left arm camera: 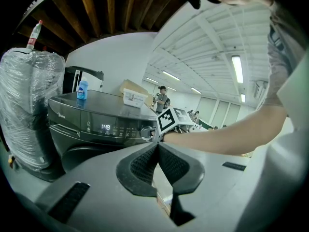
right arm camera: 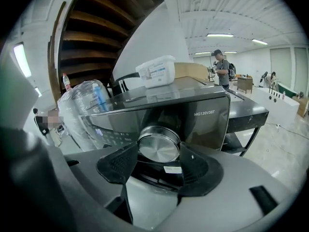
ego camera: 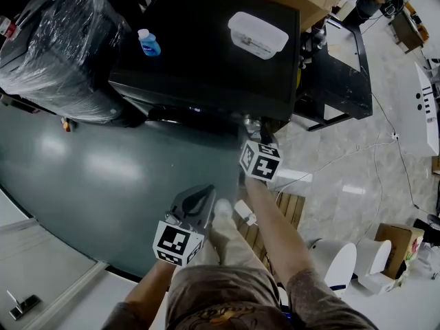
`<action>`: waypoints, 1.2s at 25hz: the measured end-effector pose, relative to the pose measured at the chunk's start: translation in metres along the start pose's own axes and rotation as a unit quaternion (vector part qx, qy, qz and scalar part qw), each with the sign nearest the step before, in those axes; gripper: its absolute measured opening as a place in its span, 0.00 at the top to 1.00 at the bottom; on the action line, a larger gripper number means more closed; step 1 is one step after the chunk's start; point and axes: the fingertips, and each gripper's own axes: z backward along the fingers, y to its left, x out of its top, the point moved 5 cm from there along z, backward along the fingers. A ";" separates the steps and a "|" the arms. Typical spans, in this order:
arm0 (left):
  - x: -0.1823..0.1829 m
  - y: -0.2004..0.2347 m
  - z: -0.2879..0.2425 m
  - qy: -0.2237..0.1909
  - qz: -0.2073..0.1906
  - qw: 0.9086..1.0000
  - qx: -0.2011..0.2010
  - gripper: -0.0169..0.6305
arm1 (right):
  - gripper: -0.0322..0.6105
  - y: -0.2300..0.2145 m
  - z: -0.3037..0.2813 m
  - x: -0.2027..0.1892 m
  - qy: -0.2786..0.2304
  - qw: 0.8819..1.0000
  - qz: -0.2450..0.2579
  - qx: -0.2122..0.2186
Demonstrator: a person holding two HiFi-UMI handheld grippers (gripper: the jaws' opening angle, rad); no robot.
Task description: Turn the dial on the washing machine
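Nearest, by the body: left gripper point(left arm camera: 158, 148) idle, jaws pressed together on nothing. Farther out: right gripper point(ego camera: 253, 126) clamped around the dial point(right arm camera: 158, 146), right end of the washing machine point(ego camera: 206, 53) front. Turning stage, apparently; next, a steady twist without slipping. Seen from the head, dial hidden under gripper; markings unreadable.

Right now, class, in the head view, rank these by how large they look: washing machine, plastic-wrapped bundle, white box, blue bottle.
Largest to smallest:
1. washing machine
2. plastic-wrapped bundle
3. white box
4. blue bottle
None look alike in size.
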 end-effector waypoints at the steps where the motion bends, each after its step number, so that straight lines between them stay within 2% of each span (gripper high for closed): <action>1: 0.000 0.000 0.000 0.000 0.000 1.000 0.000 0.97 | 0.54 -0.001 0.000 0.000 -0.002 1.000 -0.012 0.005; 8: -0.002 -0.002 -0.001 0.002 0.000 1.000 -0.003 0.97 | 0.54 -0.007 0.001 -0.004 -0.017 0.993 -0.106 0.050; 17: -0.003 -0.004 0.000 0.004 0.000 1.000 -0.002 0.97 | 0.54 -0.012 0.001 -0.003 -0.042 0.977 -0.190 0.092; 25: -0.006 -0.003 0.002 0.006 0.003 1.000 -0.002 0.97 | 0.54 -0.017 0.000 -0.007 -0.065 0.949 -0.277 0.139; 30: -0.008 0.000 0.004 0.009 0.004 1.000 -0.001 0.97 | 0.54 -0.019 -0.002 -0.011 -0.082 0.920 -0.343 0.170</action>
